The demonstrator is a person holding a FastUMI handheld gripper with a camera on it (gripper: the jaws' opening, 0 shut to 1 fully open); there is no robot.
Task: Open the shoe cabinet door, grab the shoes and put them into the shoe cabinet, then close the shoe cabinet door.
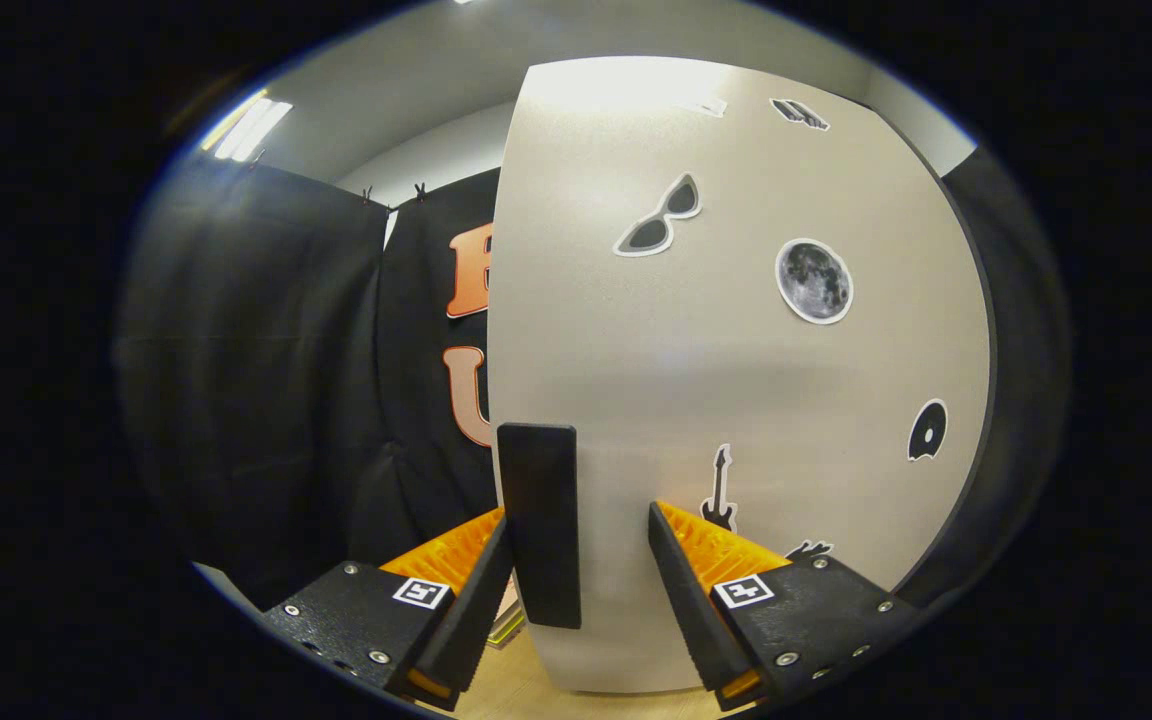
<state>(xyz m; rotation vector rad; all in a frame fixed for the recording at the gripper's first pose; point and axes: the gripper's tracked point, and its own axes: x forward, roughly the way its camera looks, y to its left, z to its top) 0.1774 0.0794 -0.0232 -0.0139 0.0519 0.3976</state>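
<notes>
Cabinet door (736, 400), pale and sticker-covered (sunglasses, moon, guitar among them), stands just ahead of the gripper (581, 580), its free vertical edge toward the booth wall. A dark upright handle (538, 520) sits at that edge, low down, where a pull would swing the door.

The gripper's fingers are spread partway and straddle the handle; one finger (481, 590) lies against or very near its side, the other (681, 590) stands apart over the door face. No clamp is made.

Judgement: handle approach, whether for opening or closing cannot be told. Shoes not sighted here.
</notes>
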